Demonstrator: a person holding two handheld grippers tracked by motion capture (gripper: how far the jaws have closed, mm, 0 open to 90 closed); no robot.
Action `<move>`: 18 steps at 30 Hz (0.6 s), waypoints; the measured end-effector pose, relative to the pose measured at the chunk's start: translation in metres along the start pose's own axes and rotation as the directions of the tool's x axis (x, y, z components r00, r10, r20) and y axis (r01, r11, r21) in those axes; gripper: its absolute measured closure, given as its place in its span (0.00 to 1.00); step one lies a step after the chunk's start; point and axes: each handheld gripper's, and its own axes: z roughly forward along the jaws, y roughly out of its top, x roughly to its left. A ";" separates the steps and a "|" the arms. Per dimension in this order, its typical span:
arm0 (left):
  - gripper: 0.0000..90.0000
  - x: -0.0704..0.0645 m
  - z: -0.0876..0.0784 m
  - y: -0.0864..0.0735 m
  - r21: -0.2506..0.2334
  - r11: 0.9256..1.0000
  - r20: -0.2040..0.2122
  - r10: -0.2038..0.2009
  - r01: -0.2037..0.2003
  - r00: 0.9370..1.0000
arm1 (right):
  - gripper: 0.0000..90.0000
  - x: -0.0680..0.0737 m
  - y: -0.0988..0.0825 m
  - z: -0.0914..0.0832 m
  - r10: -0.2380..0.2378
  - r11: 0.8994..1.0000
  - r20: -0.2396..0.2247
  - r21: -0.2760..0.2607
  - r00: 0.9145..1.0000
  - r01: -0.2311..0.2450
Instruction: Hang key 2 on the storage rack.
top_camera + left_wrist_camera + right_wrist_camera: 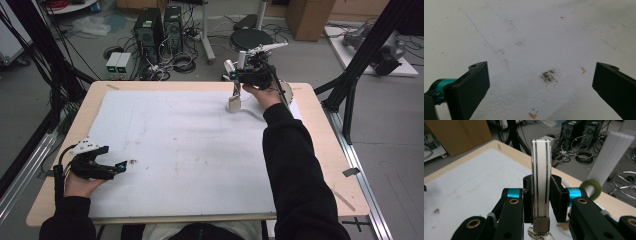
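Right gripper (541, 202): my jaws are clamped on a flat white device (541, 177), upright between them, lifted above the table's (320, 135) far edge.
Left gripper (541, 82): my jaws stand apart over the white mat (536, 37), a dark smudge (549, 75) lying between them.

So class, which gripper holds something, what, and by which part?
The right gripper is clamped on the flat sides of a white, silver-striped bar, near its mesh-tipped end. The left gripper holds nothing.

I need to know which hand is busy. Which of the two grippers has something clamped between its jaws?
The right gripper, at the table's far side: its jaws pinch a white flat bar. The left gripper is open over the mat.
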 end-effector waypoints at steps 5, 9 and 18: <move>0.02 0.001 0.002 0.001 -0.004 1.000 0.005 0.000 0.000 1.000 | 0.83 -0.003 0.014 0.003 -0.014 1.000 -0.006 0.028 1.000 0.014; 0.02 0.002 0.002 0.001 -0.008 1.000 0.006 -0.001 0.001 1.000 | 0.83 -0.005 0.026 0.004 -0.029 0.999 0.016 0.043 0.999 0.028; 0.02 0.004 0.004 0.004 -0.027 1.000 0.009 -0.009 0.009 1.000 | 0.83 -0.003 0.043 0.023 -0.020 0.999 0.024 0.050 0.999 0.019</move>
